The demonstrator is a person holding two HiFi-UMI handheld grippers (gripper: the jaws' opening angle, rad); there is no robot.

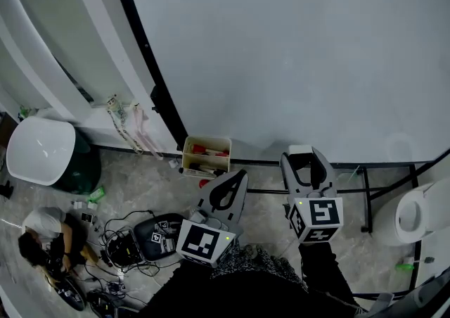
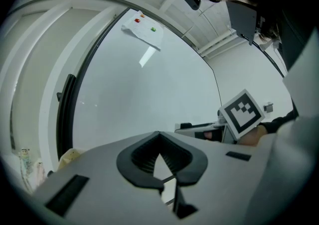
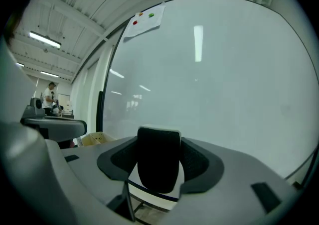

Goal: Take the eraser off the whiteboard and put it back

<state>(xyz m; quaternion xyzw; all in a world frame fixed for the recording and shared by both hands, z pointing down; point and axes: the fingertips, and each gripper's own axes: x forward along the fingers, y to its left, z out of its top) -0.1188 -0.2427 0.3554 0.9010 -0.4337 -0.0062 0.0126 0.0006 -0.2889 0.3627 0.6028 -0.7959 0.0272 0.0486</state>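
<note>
– Black felt shows between the fingers of your right gripper (image 1: 306,163). Is that the eraser (image 3: 158,162)?
– Yes. Your right fingers are spread wide and pinch it from both sides. It is close in front of the whiteboard (image 1: 281,49), low down. I cannot tell if it touches the board.
– So how do you put it back well?
– I think you should go slow and bring it flat to the board. Keep your pinch tight until it sits there. Let go only then, or it may fall.
– And your left gripper (image 1: 239,177)?
– Its fingers are pressed together with nothing in them. It sits just beside your right one. Keep it out of the way.
</note>
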